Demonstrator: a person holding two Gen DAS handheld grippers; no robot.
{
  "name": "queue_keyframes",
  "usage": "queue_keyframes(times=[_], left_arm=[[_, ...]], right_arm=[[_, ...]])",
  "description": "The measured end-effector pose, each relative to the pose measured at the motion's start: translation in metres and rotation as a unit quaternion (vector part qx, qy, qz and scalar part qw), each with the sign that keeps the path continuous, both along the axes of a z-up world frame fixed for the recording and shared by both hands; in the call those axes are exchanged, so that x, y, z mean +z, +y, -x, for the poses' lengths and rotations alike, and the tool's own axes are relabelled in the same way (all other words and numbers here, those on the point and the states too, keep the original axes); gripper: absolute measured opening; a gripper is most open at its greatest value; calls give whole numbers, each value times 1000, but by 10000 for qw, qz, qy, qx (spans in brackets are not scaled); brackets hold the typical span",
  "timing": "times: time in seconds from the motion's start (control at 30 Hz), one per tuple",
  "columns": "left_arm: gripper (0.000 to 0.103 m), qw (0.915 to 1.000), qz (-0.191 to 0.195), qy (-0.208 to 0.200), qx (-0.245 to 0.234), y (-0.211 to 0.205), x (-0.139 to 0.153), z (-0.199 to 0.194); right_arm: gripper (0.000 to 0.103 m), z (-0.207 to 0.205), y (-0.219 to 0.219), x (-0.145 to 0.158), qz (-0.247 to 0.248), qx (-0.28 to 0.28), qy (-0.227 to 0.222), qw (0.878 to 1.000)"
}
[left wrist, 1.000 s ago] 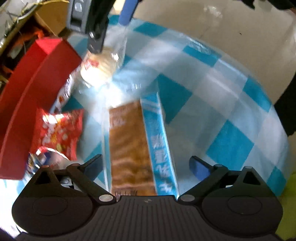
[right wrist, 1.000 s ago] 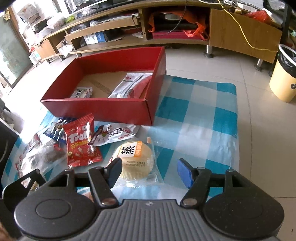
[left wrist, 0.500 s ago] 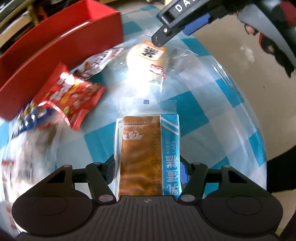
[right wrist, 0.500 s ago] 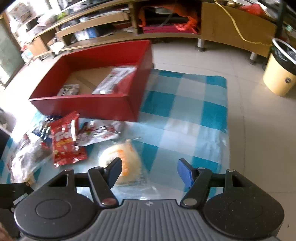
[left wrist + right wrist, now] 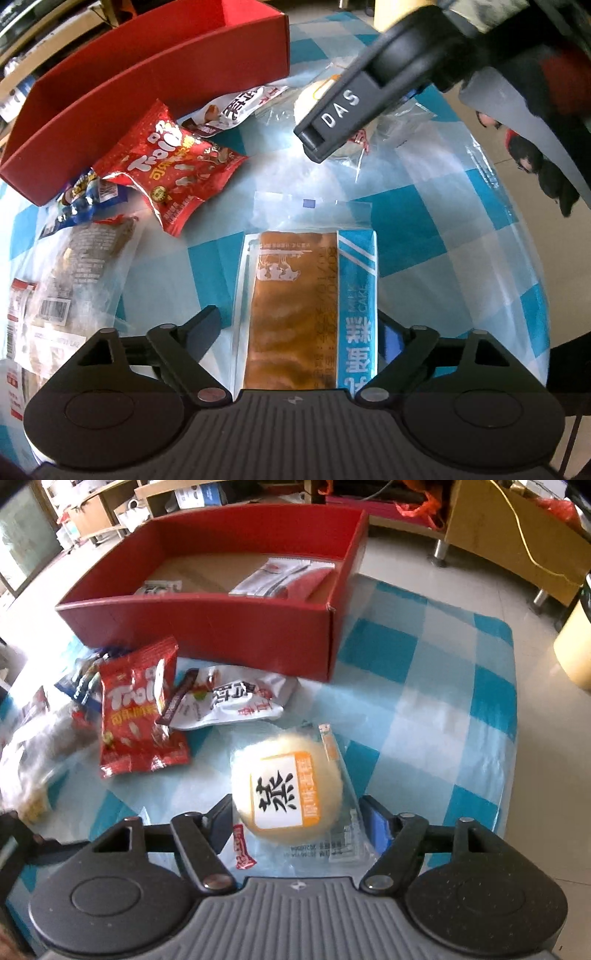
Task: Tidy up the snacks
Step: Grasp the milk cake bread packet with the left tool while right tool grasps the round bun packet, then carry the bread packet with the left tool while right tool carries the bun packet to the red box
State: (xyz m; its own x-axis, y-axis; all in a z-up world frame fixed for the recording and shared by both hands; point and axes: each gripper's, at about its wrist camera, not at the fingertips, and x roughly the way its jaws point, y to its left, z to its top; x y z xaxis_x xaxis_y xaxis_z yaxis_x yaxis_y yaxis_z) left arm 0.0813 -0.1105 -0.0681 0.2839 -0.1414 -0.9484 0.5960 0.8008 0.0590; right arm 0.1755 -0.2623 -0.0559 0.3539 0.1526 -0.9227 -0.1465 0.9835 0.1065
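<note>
A long milk cake pack (image 5: 310, 306), brown and blue, lies on the checked cloth (image 5: 436, 236) between the fingers of my left gripper (image 5: 301, 326), which is open around it. A round pale bun in clear wrap (image 5: 288, 794) lies between the fingers of my right gripper (image 5: 301, 816), also open around it. The red box (image 5: 221, 627) stands behind and holds two packs (image 5: 284, 578). The right gripper body (image 5: 369, 92) shows in the left wrist view, over the bun (image 5: 314, 99).
A red Trolli bag (image 5: 136, 716), a white pack (image 5: 236, 701), a blue pack (image 5: 81, 195) and a clear bag of brown snacks (image 5: 77, 280) lie left of the cake. A yellow bin (image 5: 572, 646) and low shelves (image 5: 498, 535) stand beyond the cloth.
Both grippers have moved forward and down. The cake now sits between the left fingers, and the bun sits between the right fingers. Both stay open.
</note>
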Motion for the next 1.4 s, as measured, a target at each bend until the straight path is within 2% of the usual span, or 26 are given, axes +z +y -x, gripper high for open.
queue_keyframes(times=[0.07, 0.13, 0.17, 0.27, 0.43, 0.47, 0.53, 0.57, 0.6, 0.67, 0.7, 0.73, 1.03, 1.4], left_arm=[[97, 10000, -2, 12, 57, 1, -3, -2], [97, 10000, 13, 29, 65, 1, -5, -5], [98, 10000, 8, 21, 61, 2, -5, -5], [100, 10000, -28, 6, 26, -1, -7, -5], [103, 10000, -11, 16, 73, 0, -13, -8], [103, 10000, -5, 3, 63, 1, -15, -7], [102, 10000, 14, 13, 95, 3, -15, -6], [101, 9999, 20, 23, 112, 3, -14, -6], [96, 9999, 45, 29, 101, 4, -12, -6], [84, 9999, 93, 9, 107, 5, -6, -5], [72, 9999, 109, -18, 107, 5, -3, -4], [71, 9998, 156, 12, 120, 5, -1, -5], [65, 9985, 277, 186, 430, 17, 6, -7], [65, 9963, 562, -90, 651, 32, 37, 10]], right_arm=[[75, 3, 2, 0, 98, 89, -50, 9999], [91, 4, 1, -2, 88, 130, -29, 9999], [103, 2, 1, -6, 125, 119, 138, 9998], [103, 3, 7, -11, 346, 316, 191, 9987], [103, 3, 4, -11, 297, 308, 176, 9989], [103, 4, 3, -10, 288, 279, 145, 9991], [90, 6, 2, -8, 271, 241, 56, 9993], [72, 8, 2, -4, 286, 237, -19, 9993], [63, 10, 3, 0, 312, 216, -90, 9992], [62, 11, 0, 4, 207, 83, -51, 9997], [61, 14, -1, 5, 216, 51, -58, 9997], [61, 16, 0, 6, 289, 53, -61, 9995], [59, 42, 6, 29, 206, -102, -275, 9994], [59, 75, 13, 33, 176, -212, -331, 9991]])
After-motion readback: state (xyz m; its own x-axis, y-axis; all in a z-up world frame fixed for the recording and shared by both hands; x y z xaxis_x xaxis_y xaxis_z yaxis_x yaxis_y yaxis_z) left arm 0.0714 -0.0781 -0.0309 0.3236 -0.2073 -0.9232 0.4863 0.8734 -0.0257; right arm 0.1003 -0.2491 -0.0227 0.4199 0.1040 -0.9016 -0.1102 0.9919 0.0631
